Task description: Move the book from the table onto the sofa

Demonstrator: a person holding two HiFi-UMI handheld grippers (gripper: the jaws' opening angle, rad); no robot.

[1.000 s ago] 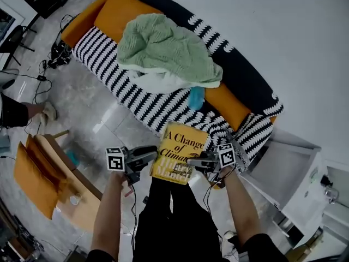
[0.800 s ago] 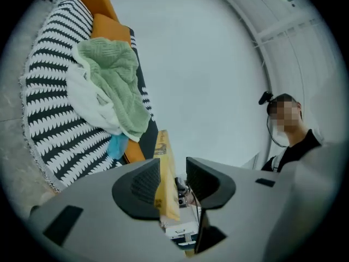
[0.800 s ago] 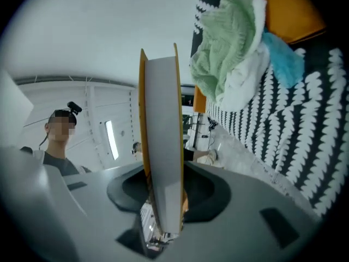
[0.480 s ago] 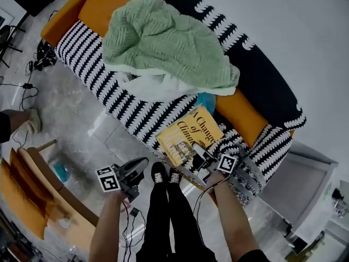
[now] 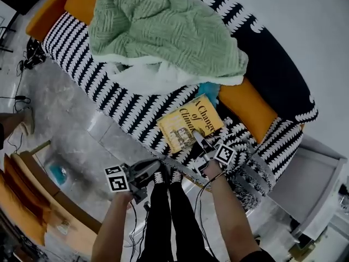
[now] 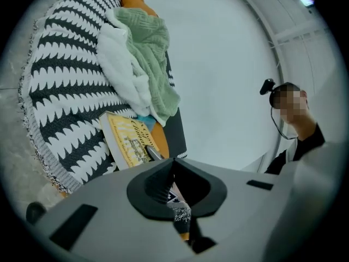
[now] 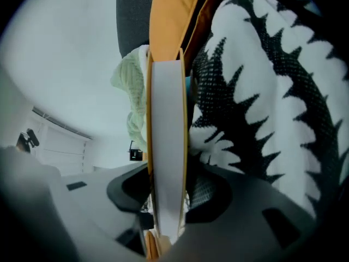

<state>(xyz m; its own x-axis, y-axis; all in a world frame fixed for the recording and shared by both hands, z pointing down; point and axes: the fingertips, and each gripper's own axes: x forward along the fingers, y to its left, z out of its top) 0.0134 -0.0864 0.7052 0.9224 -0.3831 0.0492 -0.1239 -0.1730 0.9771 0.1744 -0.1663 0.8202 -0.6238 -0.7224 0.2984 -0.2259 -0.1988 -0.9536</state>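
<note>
Holding the yellow book by its near edge, your right tongs are clamped on it. The right gripper view shows the white page edge pinched upright between both jaws, with a yellow cover on each side.

- Book: front cover up, out over the front part of the sofa seat, on or just above the black-and-white throw. No view shows whether it already rests its full weight there. In the right gripper view the throw runs close along one cover.
- Neighbours: green blanket heaped on the seat behind the book, with a white blanket under its front edge. An orange cushion lies just beside the book's far corner, and a small teal patch shows between cushion and blanket.
- Left tongs: jaws pressed together with nothing between them, held off the sofa's front edge, near your shoes and apart from the book.
- Left gripper view: the book shows against the throw with a jaw tip of the right tongs on its near edge. A person in dark clothing stands at the right.
</note>
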